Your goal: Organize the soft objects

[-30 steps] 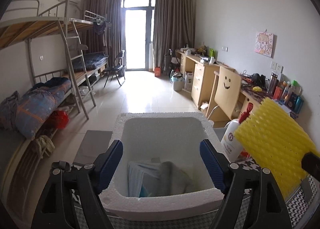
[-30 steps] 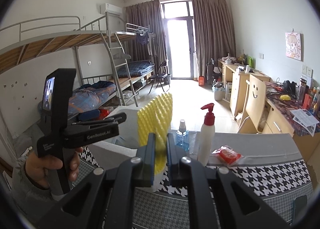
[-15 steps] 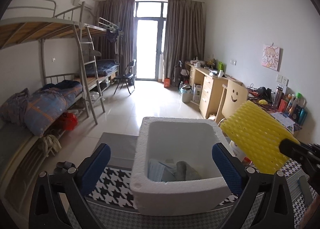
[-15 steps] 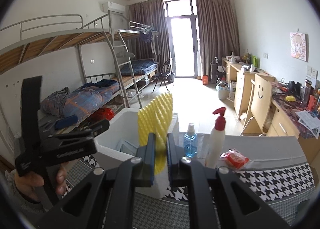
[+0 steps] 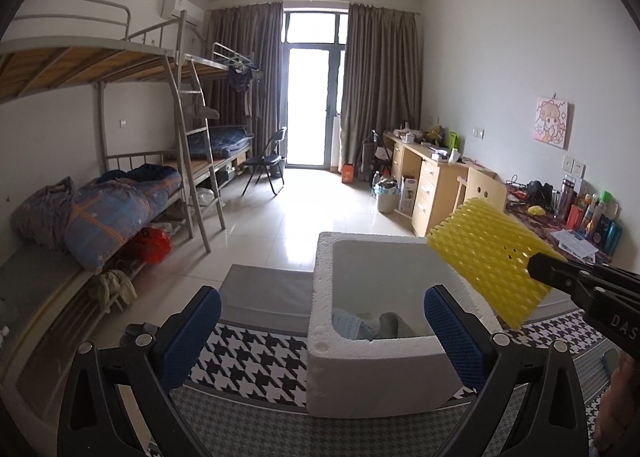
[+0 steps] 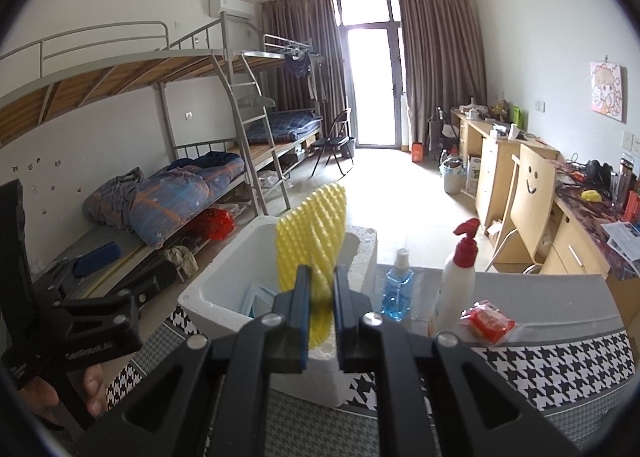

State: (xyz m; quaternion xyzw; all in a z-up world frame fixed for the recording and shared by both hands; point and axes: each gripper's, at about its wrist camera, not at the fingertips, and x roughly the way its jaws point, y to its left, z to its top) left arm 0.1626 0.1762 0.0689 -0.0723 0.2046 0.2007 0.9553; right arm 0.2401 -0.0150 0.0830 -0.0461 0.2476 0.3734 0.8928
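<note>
Left wrist view: left gripper (image 5: 322, 331) spread wide, nothing between the blue pads, sitting just near of the white foam box (image 5: 360, 373) on the houndstooth tablecloth (image 5: 248, 361). Cloth items (image 5: 360, 327) lie in the box bottom. Right gripper (image 6: 320, 321) clamped narrow on the yellow foam net sleeve (image 6: 312, 233), held above the box's right rim. Right of box: blue spray bottle (image 6: 396, 289), red-pump bottle (image 6: 456, 277), red packet (image 6: 490, 321).

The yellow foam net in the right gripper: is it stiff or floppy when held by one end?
The yellow foam net probably holds its shape: it juts out unsupported from the right gripper. Its open mesh suggests it is light and squashes easily.
</note>
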